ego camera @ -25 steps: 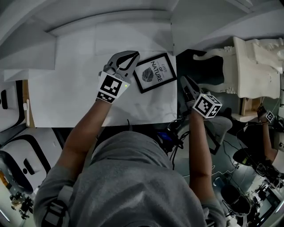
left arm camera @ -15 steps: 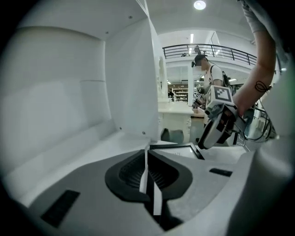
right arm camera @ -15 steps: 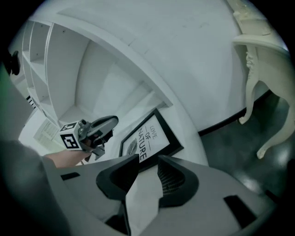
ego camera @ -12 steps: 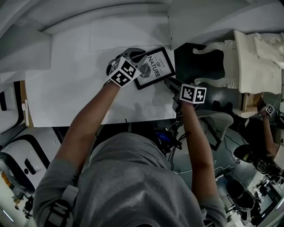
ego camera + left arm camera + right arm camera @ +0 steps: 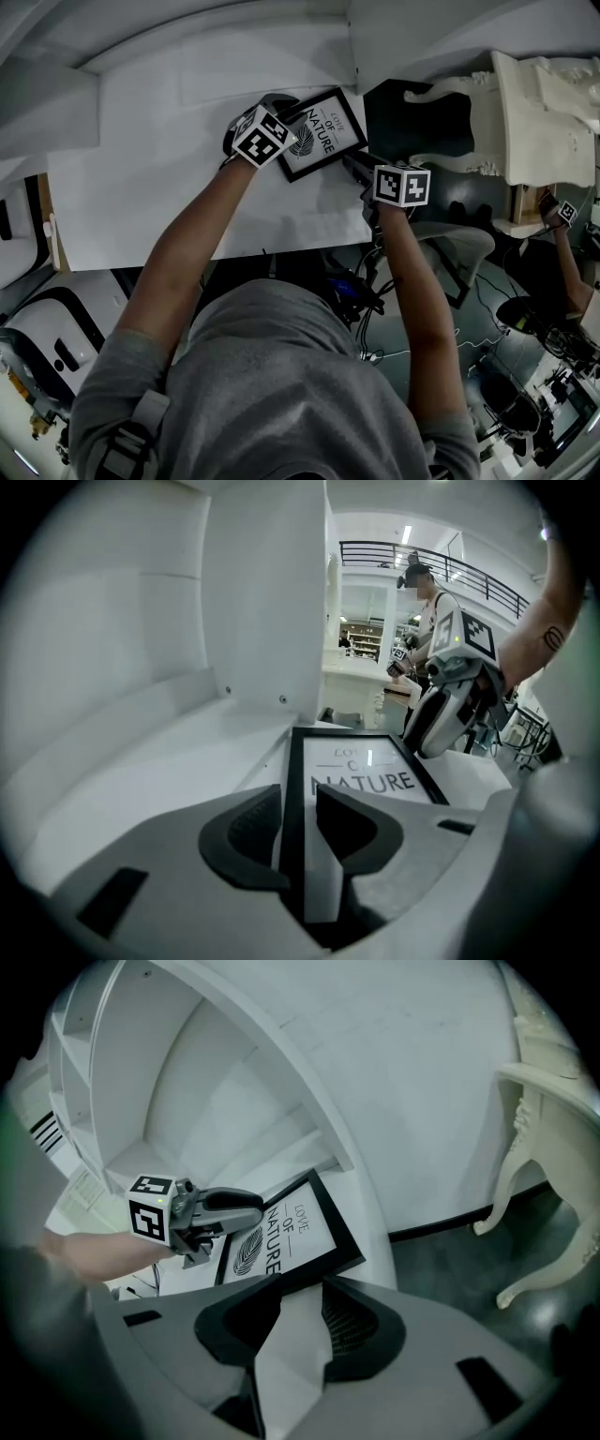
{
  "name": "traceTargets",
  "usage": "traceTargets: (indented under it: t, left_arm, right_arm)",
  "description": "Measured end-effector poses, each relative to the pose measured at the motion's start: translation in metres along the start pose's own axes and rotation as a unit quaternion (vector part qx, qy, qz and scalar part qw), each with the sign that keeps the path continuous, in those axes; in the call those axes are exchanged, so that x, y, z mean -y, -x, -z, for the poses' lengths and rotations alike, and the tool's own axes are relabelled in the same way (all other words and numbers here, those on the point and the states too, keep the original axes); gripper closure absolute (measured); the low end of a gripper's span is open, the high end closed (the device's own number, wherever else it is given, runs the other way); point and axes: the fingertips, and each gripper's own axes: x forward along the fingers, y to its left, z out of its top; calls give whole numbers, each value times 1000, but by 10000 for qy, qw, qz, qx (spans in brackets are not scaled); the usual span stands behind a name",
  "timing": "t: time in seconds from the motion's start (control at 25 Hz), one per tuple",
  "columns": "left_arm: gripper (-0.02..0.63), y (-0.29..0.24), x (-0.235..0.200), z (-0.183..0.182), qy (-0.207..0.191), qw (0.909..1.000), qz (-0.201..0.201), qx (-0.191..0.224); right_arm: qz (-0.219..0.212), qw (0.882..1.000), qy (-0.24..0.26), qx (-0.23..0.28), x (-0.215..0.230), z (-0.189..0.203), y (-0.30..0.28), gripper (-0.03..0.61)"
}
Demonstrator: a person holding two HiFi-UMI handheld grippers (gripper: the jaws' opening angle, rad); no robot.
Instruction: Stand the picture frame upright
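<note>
The picture frame (image 5: 328,131) is black-edged with a leaf and "NATURE" print. It lies flat on the white table (image 5: 150,197) near its right end. My left gripper (image 5: 287,112) is at the frame's left edge. In the left gripper view the frame's (image 5: 370,771) black border runs between the jaws of my left gripper (image 5: 298,810), which have just been opening and stand apart from it. My right gripper (image 5: 350,162) is at the frame's near right corner. Its jaws have also just been opening. In the right gripper view my right gripper (image 5: 302,1309) stands open just short of the frame (image 5: 286,1232).
A white upright panel (image 5: 272,592) rises just behind the frame. An ornate white furniture piece (image 5: 534,103) stands to the right over dark floor. The table edge drops off right beside the frame. Cables (image 5: 356,291) hang under the table's near edge. A person (image 5: 433,602) stands far back.
Both grippers have come down and inward onto the frame: the left to its left edge, the right to its near right corner. The frame still lies flat.
</note>
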Motion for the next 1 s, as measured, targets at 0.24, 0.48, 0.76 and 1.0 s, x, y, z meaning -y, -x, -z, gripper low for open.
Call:
traceTargets:
  t: [0.24,0.48,0.76,1.0]
  left_arm:
    - [497,4,2,6,151,9999,-57,-36]
    - [499,14,4,20,472,9988,-41,-156]
    - [500,37,17,39,660,9970,-39,-398]
    - [512,60,37,62,878,9950,120,-458]
  right_arm:
    - [18,10000,69,-26,2,0,-2,453]
    - [67,9997,196,-142,0,0,-7,453]
    - [48,9990,393,-218,-11,-3,-10,453]
    - [73,9967,735,-346,-16,-5,-15,453]
